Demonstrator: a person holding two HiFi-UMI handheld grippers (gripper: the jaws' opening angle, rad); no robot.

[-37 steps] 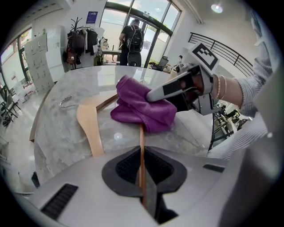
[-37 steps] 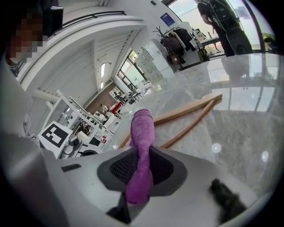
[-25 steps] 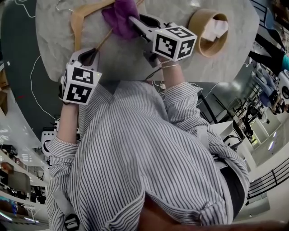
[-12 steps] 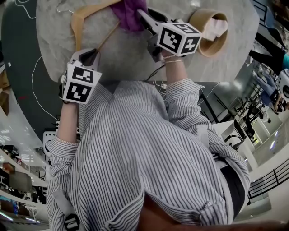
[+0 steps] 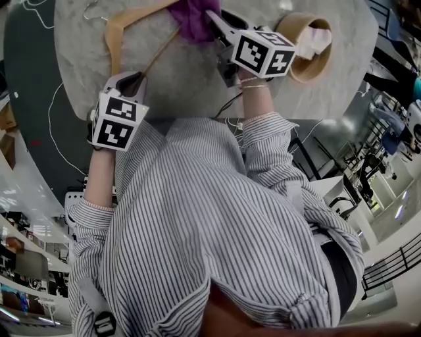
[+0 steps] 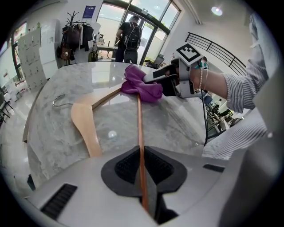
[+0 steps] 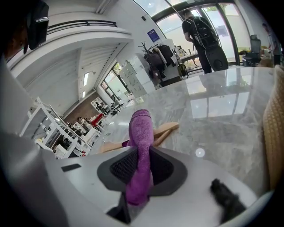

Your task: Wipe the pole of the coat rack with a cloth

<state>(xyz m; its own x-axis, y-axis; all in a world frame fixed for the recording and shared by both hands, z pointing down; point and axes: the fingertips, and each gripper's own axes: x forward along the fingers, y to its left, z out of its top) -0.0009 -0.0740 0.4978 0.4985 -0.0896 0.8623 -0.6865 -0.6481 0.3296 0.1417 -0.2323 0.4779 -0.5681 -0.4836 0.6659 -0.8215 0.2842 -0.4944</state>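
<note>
Marble table [image 5: 177, 82] with a round tan tub [image 5: 287, 27] near its edge (something white [image 5: 314, 41] inside), plus a person with a backpack [image 6: 128, 37] over by the glass doors [image 6: 148, 33].

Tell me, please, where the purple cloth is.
The purple cloth is top centre in the head view, clamped in the right gripper on the wooden hanger's bar.

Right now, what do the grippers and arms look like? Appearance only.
The left gripper and right gripper have light grey shells and black ribbed pads. Each is topped by a white cube with black square markers. The person wears a white shirt with thin dark stripes, its sleeves reaching the cuffs. A thin bracelet sits at the right wrist.
</note>
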